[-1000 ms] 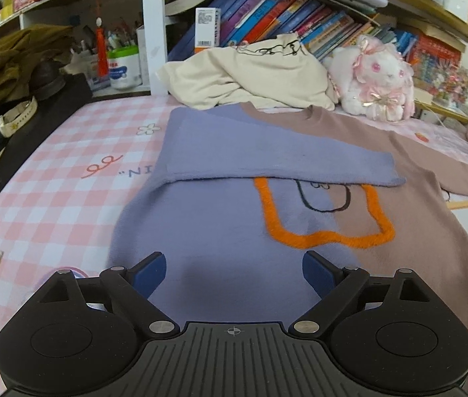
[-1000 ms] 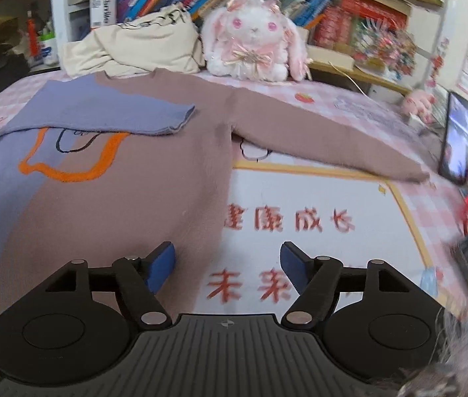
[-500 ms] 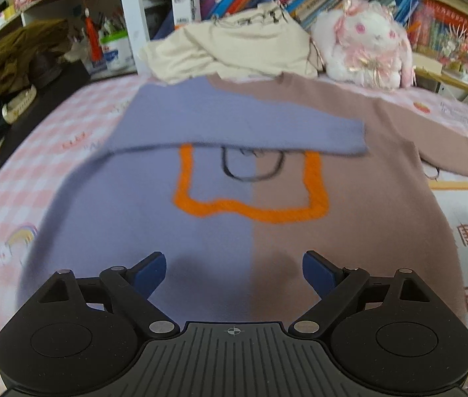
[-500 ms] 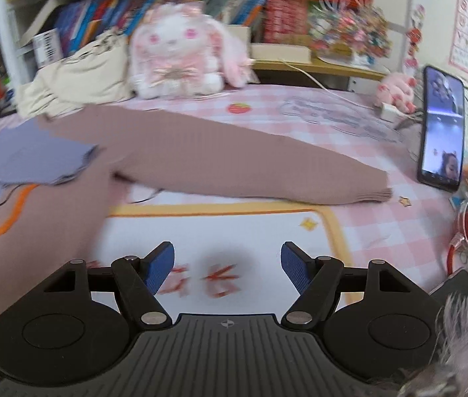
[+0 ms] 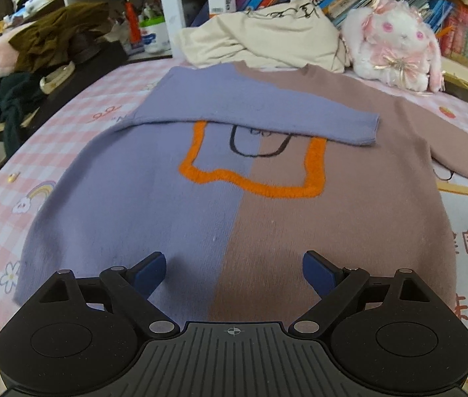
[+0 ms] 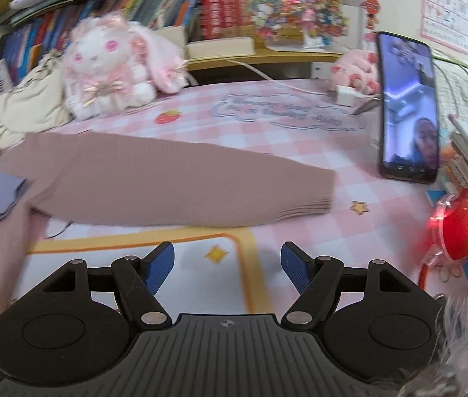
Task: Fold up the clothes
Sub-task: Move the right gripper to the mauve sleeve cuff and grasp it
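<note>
Two-tone sweater point(image 5: 240, 205) flat on checked tablecloth point(image 5: 78, 106), filling centre frame of left view; purple sleeve point(image 5: 253, 112) already folded across chest. Left gripper point(image 5: 234, 269) wide open, empty, now centred over hem rather than over purple half as a second before. Right gripper point(image 6: 227, 263) partly open, empty, swung from sweater body toward brown sleeve point(image 6: 181, 182), outstretched at mid-left of right view, cuff near phone point(image 6: 406, 109). Likely next fold: brown sleeve inward.
</note>
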A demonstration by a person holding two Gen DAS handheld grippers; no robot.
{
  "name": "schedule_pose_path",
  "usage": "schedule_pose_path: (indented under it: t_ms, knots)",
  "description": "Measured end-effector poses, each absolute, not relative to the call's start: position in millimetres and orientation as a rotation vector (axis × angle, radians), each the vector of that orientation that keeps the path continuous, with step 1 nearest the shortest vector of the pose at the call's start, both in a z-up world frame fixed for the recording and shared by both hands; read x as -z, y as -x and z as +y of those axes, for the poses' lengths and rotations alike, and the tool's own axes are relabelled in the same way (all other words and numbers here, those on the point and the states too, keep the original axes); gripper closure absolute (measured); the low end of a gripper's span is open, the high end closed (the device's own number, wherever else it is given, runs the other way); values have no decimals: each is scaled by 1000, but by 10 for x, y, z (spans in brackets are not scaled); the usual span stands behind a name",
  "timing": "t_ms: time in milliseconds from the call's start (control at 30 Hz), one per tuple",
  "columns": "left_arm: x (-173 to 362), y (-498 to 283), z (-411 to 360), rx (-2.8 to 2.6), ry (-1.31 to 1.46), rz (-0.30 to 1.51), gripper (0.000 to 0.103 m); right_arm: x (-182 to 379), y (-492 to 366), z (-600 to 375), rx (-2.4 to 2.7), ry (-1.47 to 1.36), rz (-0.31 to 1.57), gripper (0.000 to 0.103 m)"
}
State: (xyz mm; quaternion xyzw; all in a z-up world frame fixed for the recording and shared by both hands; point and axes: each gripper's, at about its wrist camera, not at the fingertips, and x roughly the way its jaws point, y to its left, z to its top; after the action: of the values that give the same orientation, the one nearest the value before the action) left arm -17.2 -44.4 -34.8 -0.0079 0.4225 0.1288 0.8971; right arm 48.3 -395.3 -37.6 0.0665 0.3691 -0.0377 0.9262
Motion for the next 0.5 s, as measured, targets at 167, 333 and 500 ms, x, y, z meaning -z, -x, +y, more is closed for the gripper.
schedule_pose_path:
  t_ms: [167, 333, 500]
  knots:
    - [349, 190, -476, -284, 11, 881, 10, 404, -560, -4139, 107, -187, 734, 34]
    - [365, 194, -470, -310, 24, 884, 6, 406, -703, -4269, 119, -250, 710, 34]
    - [377, 218, -475, -312, 14, 877, 3, 394, -768, -4417, 160, -385, 682, 45]
